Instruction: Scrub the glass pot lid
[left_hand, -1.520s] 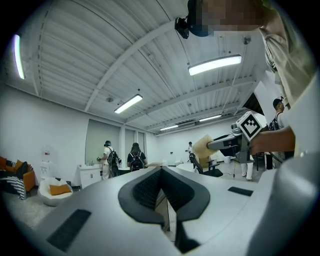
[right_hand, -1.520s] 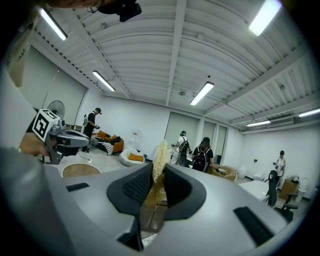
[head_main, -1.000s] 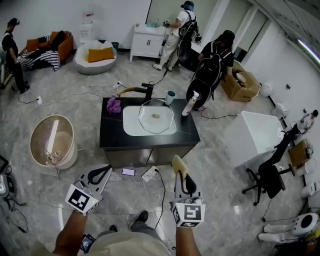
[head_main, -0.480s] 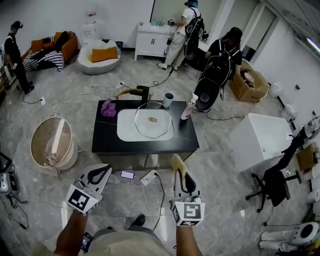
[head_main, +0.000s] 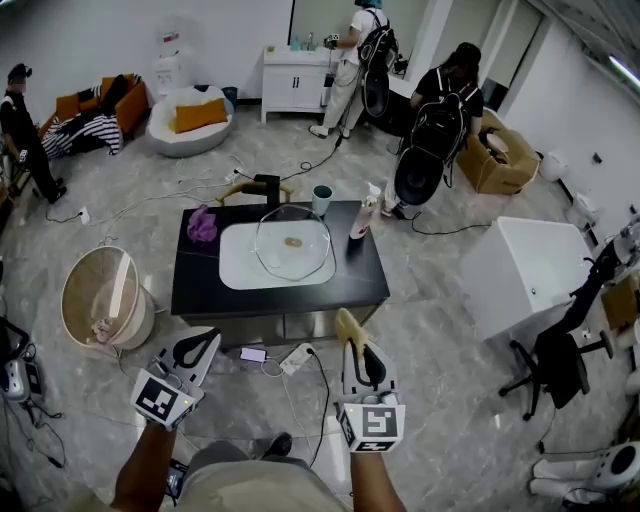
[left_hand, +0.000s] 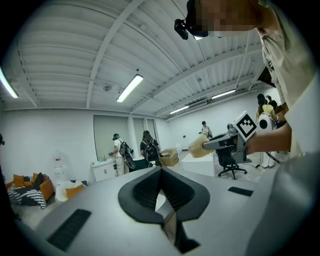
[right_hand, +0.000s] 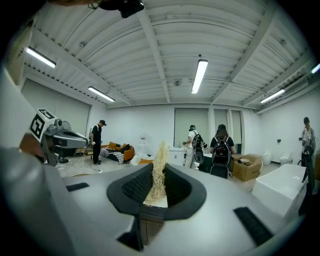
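The glass pot lid (head_main: 292, 243) lies in the white sink (head_main: 235, 268) of a black counter (head_main: 200, 295), far ahead of both grippers. My left gripper (head_main: 207, 341) is held low at the left, shut with nothing in it; in the left gripper view its jaws (left_hand: 161, 172) meet. My right gripper (head_main: 358, 350) is shut on a tan scrub sponge (head_main: 345, 322), which sticks up between the jaws (right_hand: 159, 170). The left gripper view also catches the right gripper (left_hand: 235, 137) and the sponge (left_hand: 200, 146).
On the counter are a faucet (head_main: 262, 185), a purple cloth (head_main: 201, 225), a cup (head_main: 321, 199) and a bottle (head_main: 360, 215). A power strip (head_main: 297, 358) and cables lie on the floor before it. A round wicker chair (head_main: 100, 295) stands left, a white cabinet (head_main: 520, 265) right. People work at the back.
The counter has drifted down and left in the head view and looks a little nearer. Both grippers keep their places and their states.
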